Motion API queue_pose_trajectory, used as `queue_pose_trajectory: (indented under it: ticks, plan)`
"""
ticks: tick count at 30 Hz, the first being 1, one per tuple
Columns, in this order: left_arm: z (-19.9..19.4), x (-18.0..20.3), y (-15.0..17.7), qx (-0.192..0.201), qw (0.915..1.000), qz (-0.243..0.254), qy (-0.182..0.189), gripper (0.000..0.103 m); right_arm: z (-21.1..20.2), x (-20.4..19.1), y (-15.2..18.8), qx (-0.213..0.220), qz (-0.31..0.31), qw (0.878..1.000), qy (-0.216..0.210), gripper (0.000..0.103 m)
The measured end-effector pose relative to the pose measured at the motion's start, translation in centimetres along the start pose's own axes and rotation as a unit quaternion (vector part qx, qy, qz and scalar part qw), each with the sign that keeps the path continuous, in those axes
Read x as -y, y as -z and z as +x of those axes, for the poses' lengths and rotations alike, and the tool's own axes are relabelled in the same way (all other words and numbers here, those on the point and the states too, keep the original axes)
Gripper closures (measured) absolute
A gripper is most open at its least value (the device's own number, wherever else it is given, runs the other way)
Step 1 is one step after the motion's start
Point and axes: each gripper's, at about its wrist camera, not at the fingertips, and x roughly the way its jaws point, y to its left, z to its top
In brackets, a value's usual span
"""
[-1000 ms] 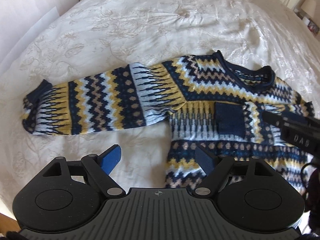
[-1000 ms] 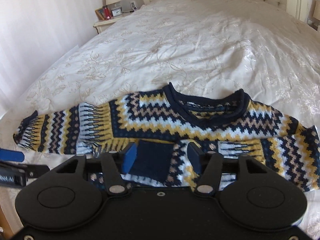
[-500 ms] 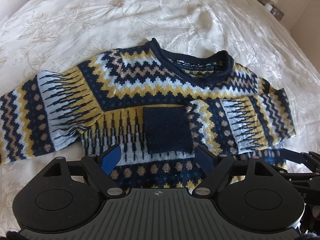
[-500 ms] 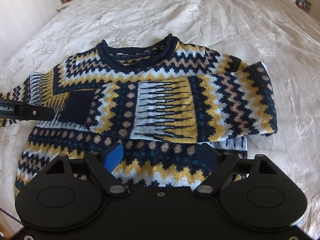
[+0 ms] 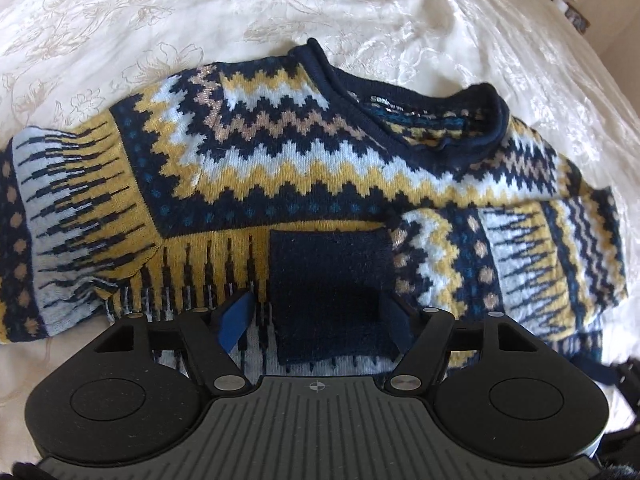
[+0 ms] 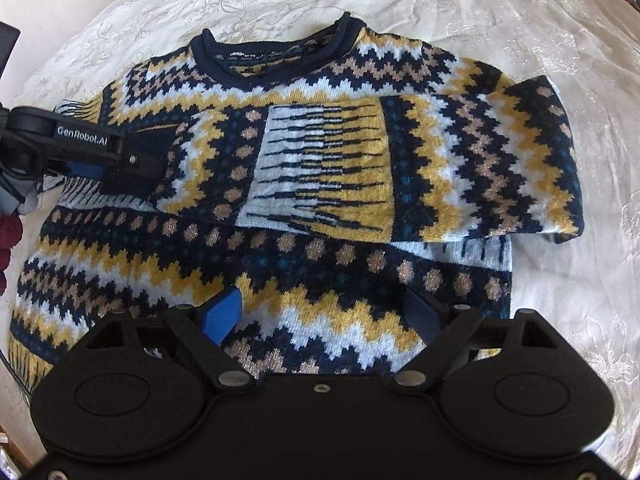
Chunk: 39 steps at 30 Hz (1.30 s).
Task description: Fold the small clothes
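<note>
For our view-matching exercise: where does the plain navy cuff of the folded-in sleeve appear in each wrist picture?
Left wrist view: the navy cuff lies low in the centre, between the left gripper fingers.
Right wrist view: the same cuff sits at mid-left, partly hidden by the left gripper's finger.
Shared landmark: the sweater's navy collar, near the top in both.

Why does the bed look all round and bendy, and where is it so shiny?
Both wrist views use fisheye lenses, so the bedspread curves at the edges. Left wrist view: sunlight glares on the bedspread at upper right, behind the sweater. Right wrist view: the sweater's knit looks sharp, lit evenly.
</note>
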Motion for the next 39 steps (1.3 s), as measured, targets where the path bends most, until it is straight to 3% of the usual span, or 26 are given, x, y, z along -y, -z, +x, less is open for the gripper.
queue_pose_trajectory:
  ticks: [1, 7, 12, 16, 18, 20, 23, 27, 28, 31, 39]
  plan:
    - [-0.1, -0.1, 0.0, 0.004, 1.0, -0.006, -0.001, 0.04, 0.1, 0.0, 0.1, -0.002, 0.001, 1.0, -0.002, 0.013]
    - [-1.0, 0.4, -0.1, 0.018, 0.9998, 0.003, -0.009, 0.084, 0.2, 0.0, 0.0, -0.005, 0.009, 1.0, -0.006, 0.012]
    - [-4.0, 0.7, -0.3, 0.062, 0.9981, 0.005, -0.001, 0.09, 0.1, -0.2, -0.1, -0.001, 0.013, 1.0, -0.007, 0.012]
    - [-8.0, 0.8, -1.1, 0.118, 0.9929, 0.011, 0.008, 0.094, -0.3, -0.5, 0.1, 0.002, 0.016, 1.0, -0.009, 0.012]
    - [-10.0, 0.5, -1.6, 0.145, 0.9894, 0.011, 0.001, 0.102, -0.7, -0.7, 0.3, 0.006, 0.018, 1.0, -0.012, 0.012]
    - [-11.1, -0.4, -2.2, 0.159, 0.9872, 0.001, -0.01, 0.102, -1.1, -0.9, 0.5, 0.01, 0.021, 1.0, -0.014, 0.012]
    - [-10.8, -2.5, -2.8, 0.148, 0.9883, -0.023, -0.03, 0.102, -1.4, -1.0, 0.6, 0.015, 0.026, 0.999, -0.017, 0.012]
    - [-8.6, -4.7, -2.7, 0.088, 0.9945, -0.054, 0.016, 0.099, -1.5, -0.6, 0.6, 0.019, 0.038, 0.999, -0.012, 0.012]
    - [-8.1, -4.7, -2.4, 0.081, 0.9952, -0.051, 0.019, 0.095, -1.5, -0.4, 0.6, 0.019, 0.042, 0.999, -0.01, 0.012]
    - [-6.4, -4.1, -1.1, 0.059, 0.9968, -0.038, 0.038, 0.065, -1.5, 0.1, 0.4, 0.02, 0.044, 0.999, -0.006, 0.011]
    - [-1.5, -2.7, 0.1, 0.008, 0.9981, -0.019, 0.058, 0.062, -1.0, 0.3, 0.1, 0.011, 0.029, 1.0, -0.006, 0.011]
